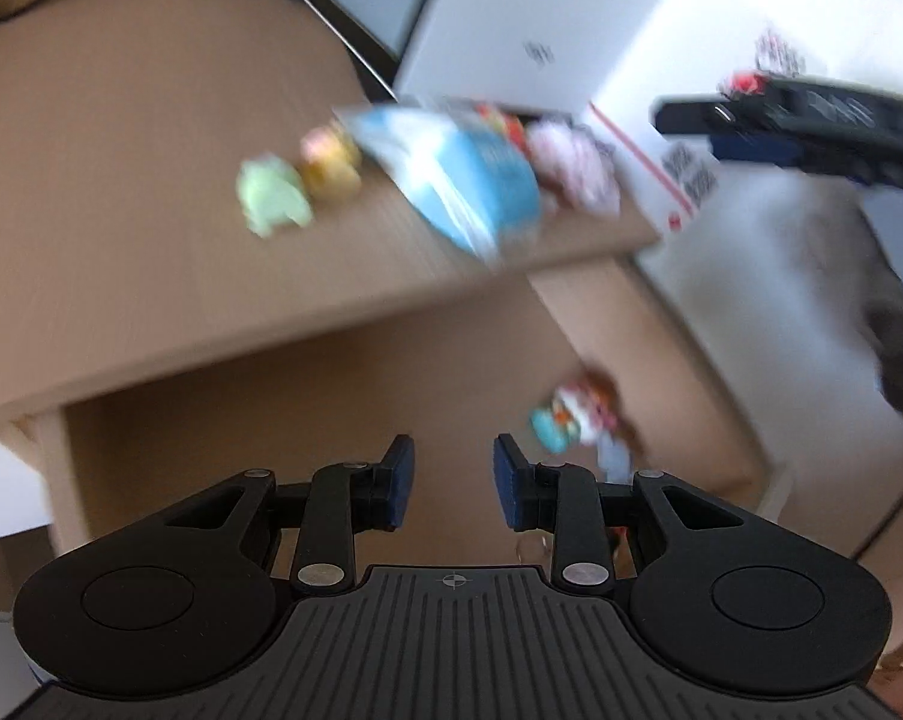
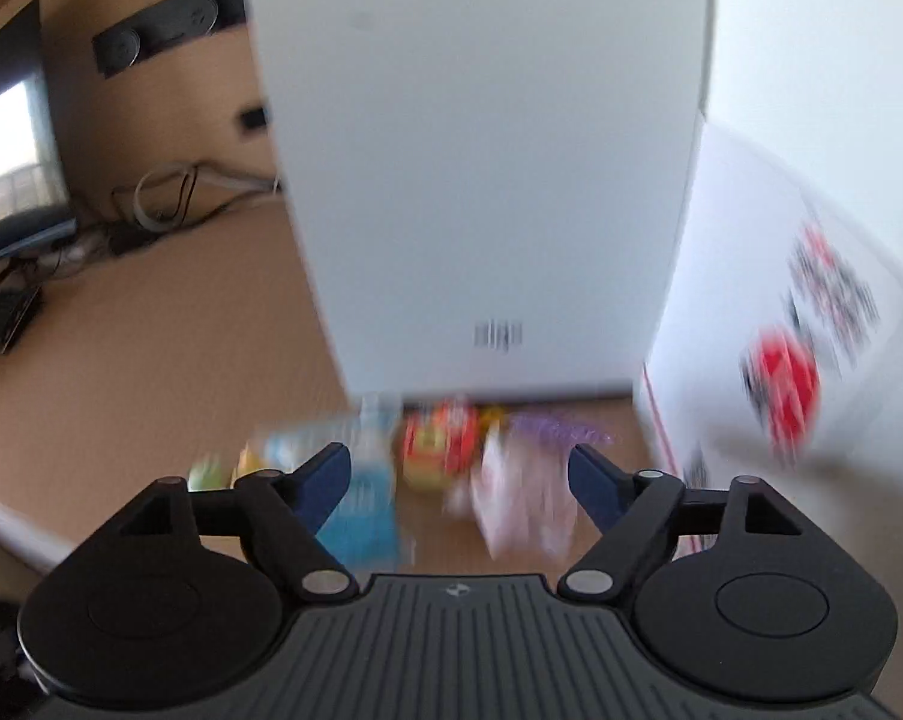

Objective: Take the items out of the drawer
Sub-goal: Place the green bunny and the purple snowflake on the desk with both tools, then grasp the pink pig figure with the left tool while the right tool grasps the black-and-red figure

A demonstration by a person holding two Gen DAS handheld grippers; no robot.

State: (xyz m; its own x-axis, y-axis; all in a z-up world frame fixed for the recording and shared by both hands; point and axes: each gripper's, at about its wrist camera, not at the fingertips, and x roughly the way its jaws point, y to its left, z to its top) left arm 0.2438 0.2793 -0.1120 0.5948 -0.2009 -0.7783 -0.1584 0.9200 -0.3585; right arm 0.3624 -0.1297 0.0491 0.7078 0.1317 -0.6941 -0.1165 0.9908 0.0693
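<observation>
Light-blue packet [image 1: 451, 180], pale-green toy [image 1: 271, 195], yellow toy [image 1: 331, 165], white box [image 2: 481, 150]

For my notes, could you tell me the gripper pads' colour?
Dark blue pads, clearest in the left wrist view.

No text can be read; both views are blurred. The white box [image 2: 481, 180] bears a small dark mark like a barcode, the carton [image 2: 781, 330] black printed patches and a red round sign, all illegible.
</observation>
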